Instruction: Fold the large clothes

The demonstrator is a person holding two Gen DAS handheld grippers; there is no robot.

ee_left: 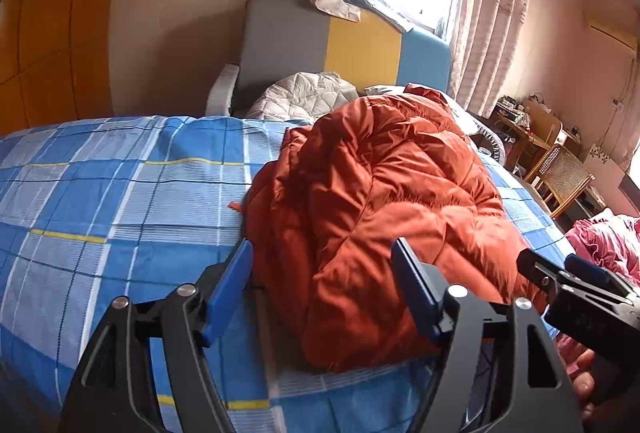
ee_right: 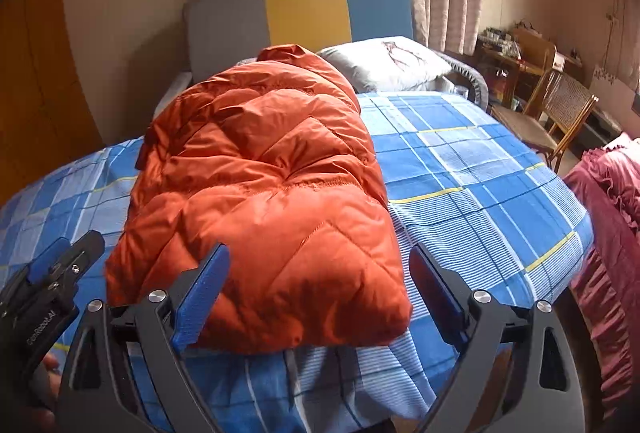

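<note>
Two tools hang over the near edge of a bed, and both have their blue-padded jaws spread wide with nothing between them. The left tool (ee_left: 322, 287) sits at 6 o'clock in its own view, its jaws apart on either side of the near end of an orange quilted jacket (ee_left: 384, 201); whether the pads touch the fabric cannot be told. The right tool (ee_right: 318, 291) likewise frames the jacket's (ee_right: 260, 185) near hem from 6 o'clock, jaws parted and empty.

In the left wrist view the right tool (ee_left: 576, 285) shows at 4 o'clock, just beside the jacket's right edge. In the right wrist view the left tool (ee_right: 60, 265) shows at 8 o'clock, near the jacket's left edge.

The jacket lies bundled in a puffy mound on the blue plaid bedsheet (ee_right: 460, 169), running from the near edge toward 12 o'clock. Beyond it at 1 o'clock rests a grey pillow (ee_right: 388, 65), and behind that stands a headboard (ee_right: 308, 13) in grey, yellow and blue panels. A white quilted item (ee_left: 300, 95) lies at 12 o'clock in the left wrist view. A wooden chair (ee_right: 560, 109) stands at 2 o'clock, and pink ruffled fabric (ee_right: 612, 225) hangs at 3 o'clock beside the bed.
</note>
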